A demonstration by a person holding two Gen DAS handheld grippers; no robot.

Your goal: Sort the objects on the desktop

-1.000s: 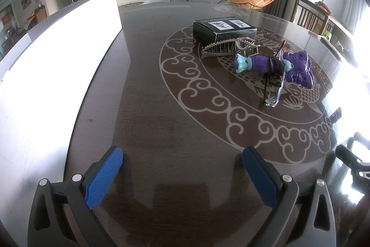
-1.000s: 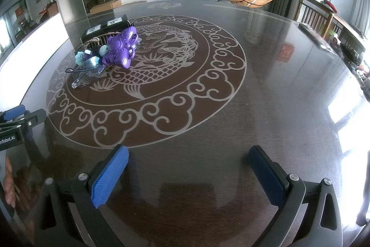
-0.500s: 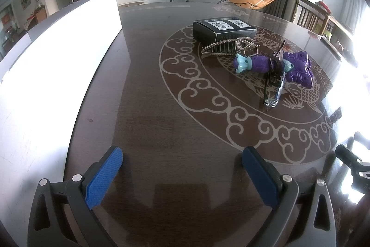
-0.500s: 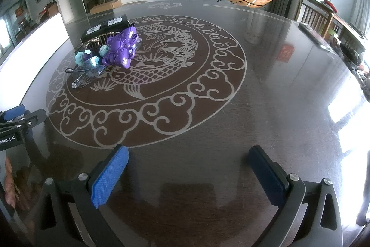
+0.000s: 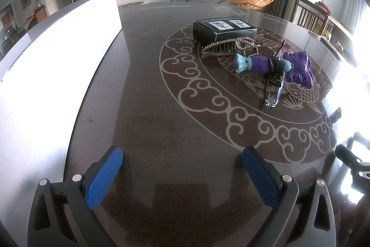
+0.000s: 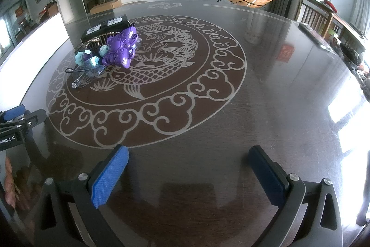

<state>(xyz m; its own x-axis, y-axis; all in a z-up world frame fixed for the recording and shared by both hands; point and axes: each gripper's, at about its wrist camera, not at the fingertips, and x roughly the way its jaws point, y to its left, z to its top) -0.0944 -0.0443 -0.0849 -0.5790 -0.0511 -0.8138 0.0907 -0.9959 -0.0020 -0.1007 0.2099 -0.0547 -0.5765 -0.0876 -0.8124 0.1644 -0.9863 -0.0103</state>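
A small pile of objects lies on the dark patterned table (image 5: 161, 108). It holds a black box (image 5: 224, 30) (image 6: 104, 26), a rhinestone hair claw (image 5: 227, 48), a purple and teal toy (image 5: 277, 64) (image 6: 121, 49) and a clear clip (image 5: 275, 87) (image 6: 86, 78). My left gripper (image 5: 182, 168) stands open near the table's front edge, well short of the pile, with nothing between its blue pads. Far to the right of the pile, my right gripper (image 6: 188, 166) is open and empty too.
A long white box (image 5: 53, 61) (image 6: 34, 43) runs along the table's left side. In the right wrist view the other gripper shows at the left edge beside a person's fingers (image 6: 9, 186). Chairs (image 6: 309, 13) stand beyond the table's right rim.
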